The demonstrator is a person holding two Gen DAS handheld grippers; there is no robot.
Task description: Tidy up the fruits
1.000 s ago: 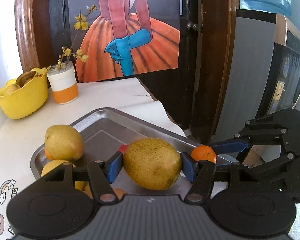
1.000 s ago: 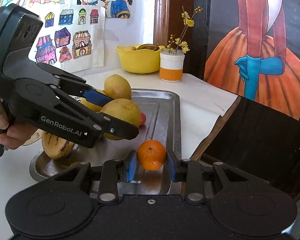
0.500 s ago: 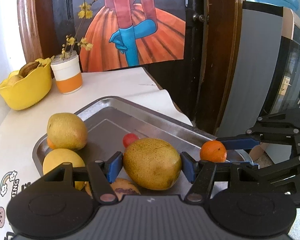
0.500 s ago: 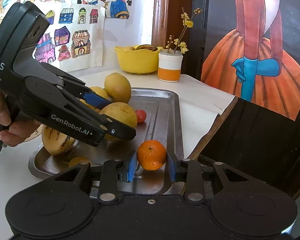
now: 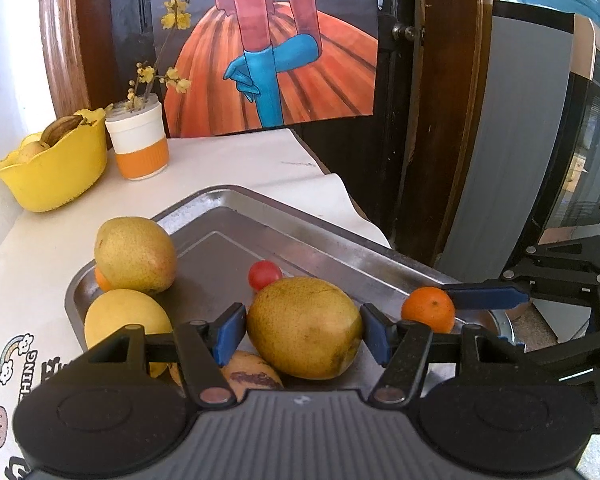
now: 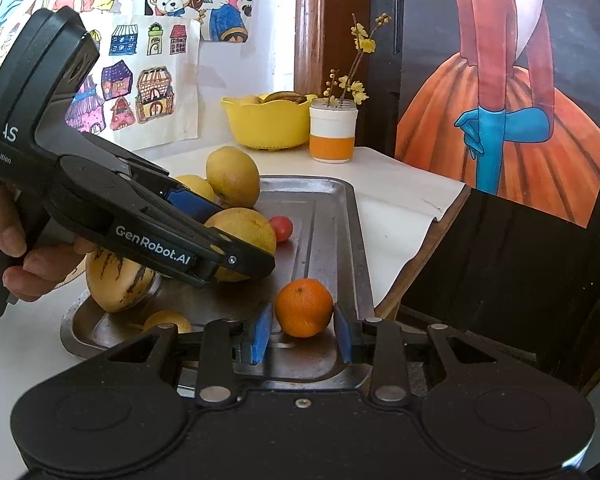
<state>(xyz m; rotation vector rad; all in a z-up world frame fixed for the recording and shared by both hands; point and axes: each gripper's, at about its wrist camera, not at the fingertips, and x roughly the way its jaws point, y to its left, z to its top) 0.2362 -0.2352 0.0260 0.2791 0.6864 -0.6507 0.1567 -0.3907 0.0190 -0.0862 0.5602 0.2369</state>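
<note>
Fruits sit on a metal tray: the left gripper clamps a pear; the right gripper brackets an orange, pads apparently slightly apart.

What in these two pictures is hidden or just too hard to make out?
- Small orange fruit, left wrist view: mostly behind a pear.
- Striped fruit, same view: cut off by the gripper body.
- Contents of the yellow bowl, right wrist view: only the tops show over the rim.
- Right gripper: a gap shows beside the tangerine; grip unclear.
</note>
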